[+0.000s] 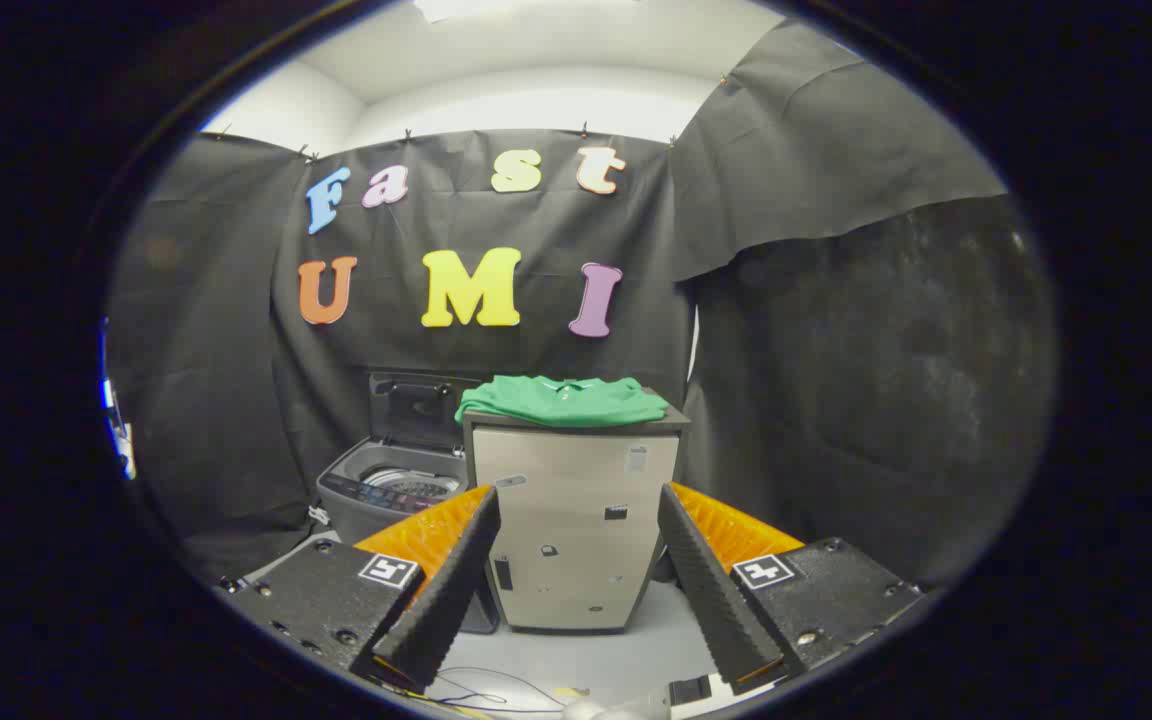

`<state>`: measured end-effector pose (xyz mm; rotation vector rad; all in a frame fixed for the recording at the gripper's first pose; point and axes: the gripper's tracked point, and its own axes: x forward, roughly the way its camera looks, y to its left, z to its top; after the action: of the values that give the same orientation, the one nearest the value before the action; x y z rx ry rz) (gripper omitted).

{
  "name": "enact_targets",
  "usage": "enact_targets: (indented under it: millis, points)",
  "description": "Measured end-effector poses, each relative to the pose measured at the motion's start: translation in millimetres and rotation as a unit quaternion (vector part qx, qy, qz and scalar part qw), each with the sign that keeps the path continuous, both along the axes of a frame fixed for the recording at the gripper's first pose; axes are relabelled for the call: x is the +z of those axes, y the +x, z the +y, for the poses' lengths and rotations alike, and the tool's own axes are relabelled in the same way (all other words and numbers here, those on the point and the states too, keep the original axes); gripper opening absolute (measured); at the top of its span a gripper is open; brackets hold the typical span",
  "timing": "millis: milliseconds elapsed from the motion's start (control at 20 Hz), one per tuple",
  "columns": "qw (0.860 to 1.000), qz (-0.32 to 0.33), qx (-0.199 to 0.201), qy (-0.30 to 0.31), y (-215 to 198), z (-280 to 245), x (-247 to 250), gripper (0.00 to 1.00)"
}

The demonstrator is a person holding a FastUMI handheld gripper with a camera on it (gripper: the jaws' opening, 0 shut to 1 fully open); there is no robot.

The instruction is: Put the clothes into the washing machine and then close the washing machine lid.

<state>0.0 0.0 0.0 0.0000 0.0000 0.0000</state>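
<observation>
Ahead, the gripper (576,560) holds its fingers spread wide, gripping nothing. Beyond them stands a tall beige cabinet (571,530) with a folded green shirt (561,400) on top. Beside the cabinet, a grey top-loading washing machine (391,490) stands lid-up, its drum contents unclear.

Dim booth, overhead light, fisheye-warped edges

I see soft matt cloth on the green shirt (564,399), smooth satin panels on the pale cabinet (576,540), seemingly glossy plastic on the washing machine (386,490), ribbed matt gripper (578,540) fingers spread apart
</observation>
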Motion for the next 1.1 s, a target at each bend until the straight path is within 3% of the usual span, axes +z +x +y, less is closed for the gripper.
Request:
enact_targets:
  millis: [1100]
  points:
    - [1.0,0.006,0.002,0.002,5.3,3.9,-4.2,0.99]
